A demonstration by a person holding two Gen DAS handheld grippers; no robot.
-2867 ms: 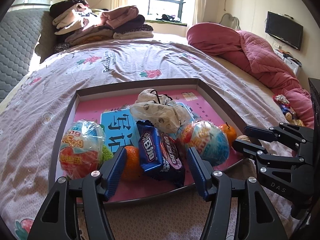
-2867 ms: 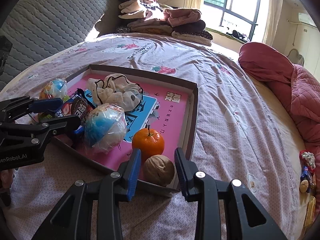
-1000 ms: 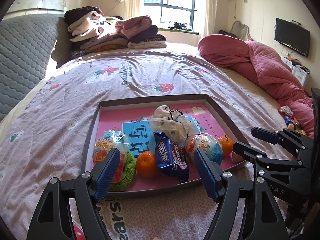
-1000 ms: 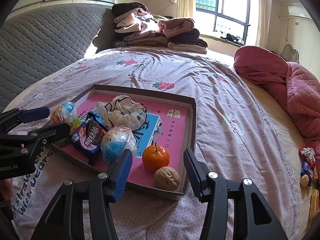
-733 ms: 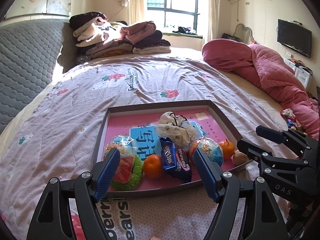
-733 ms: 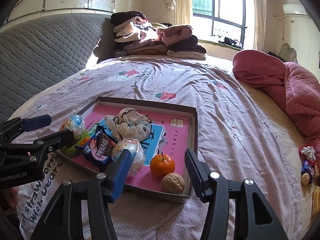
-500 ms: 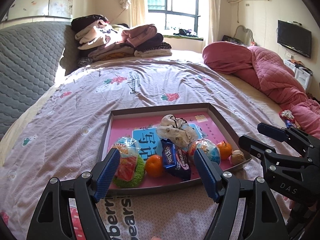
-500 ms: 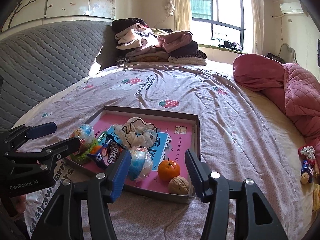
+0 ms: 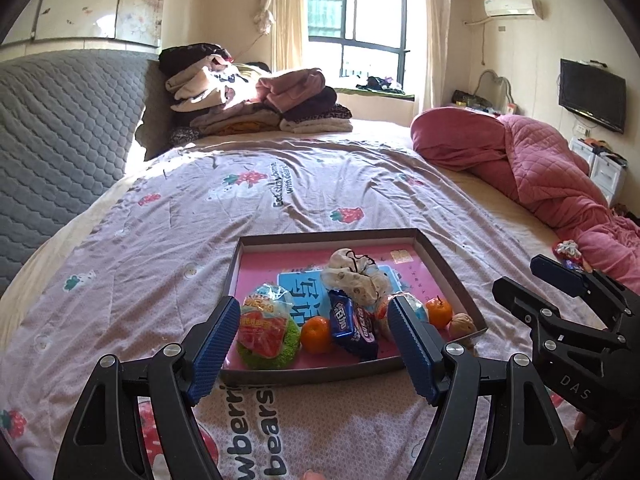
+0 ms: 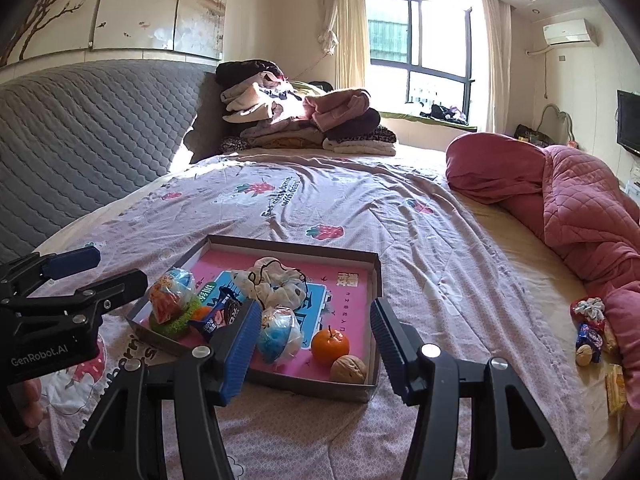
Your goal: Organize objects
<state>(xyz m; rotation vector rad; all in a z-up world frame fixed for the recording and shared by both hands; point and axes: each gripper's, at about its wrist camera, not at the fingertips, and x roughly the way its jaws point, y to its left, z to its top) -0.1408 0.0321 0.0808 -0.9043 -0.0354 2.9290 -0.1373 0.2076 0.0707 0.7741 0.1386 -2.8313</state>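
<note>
The shallow box tray [image 9: 448, 264] sits on the bed [image 9: 304, 184], on the strawberry-print quilt, with everything packed toward its near edge. From the left wrist view I read, left to right: a bagged toy egg [image 9: 264, 322] resting on a green scrubber [image 9: 290, 344], a mandarin [image 9: 316, 334], a blue biscuit packet [image 9: 354, 326], a second wrapped egg [image 10: 278, 332], another mandarin [image 10: 330, 344] and a walnut [image 10: 348, 368] tucked in the near right corner. A crumpled spotted cloth [image 9: 354, 278] lies behind them.

My left claw [image 9: 312, 348] is spread wide and empty, short of the tray. My right claw [image 10: 312, 344] also stands open with nothing between its pads.

My worries from here. The round pieces are the risk: the tray rests on soft bedding, so if I press on its rim, or bump it, I expect it to tilt and send the walnut and mandarins rolling. The tray wall is low, so little would stop them. The wrapped eggs look slippery, and a pinch on loose film alone may let them drop. A few leftover snacks [image 10: 592, 332] lie by the pink comforter [image 10: 580, 208], well apart from the tray; reaching across could drag the quilt and shift the whole tray.
</note>
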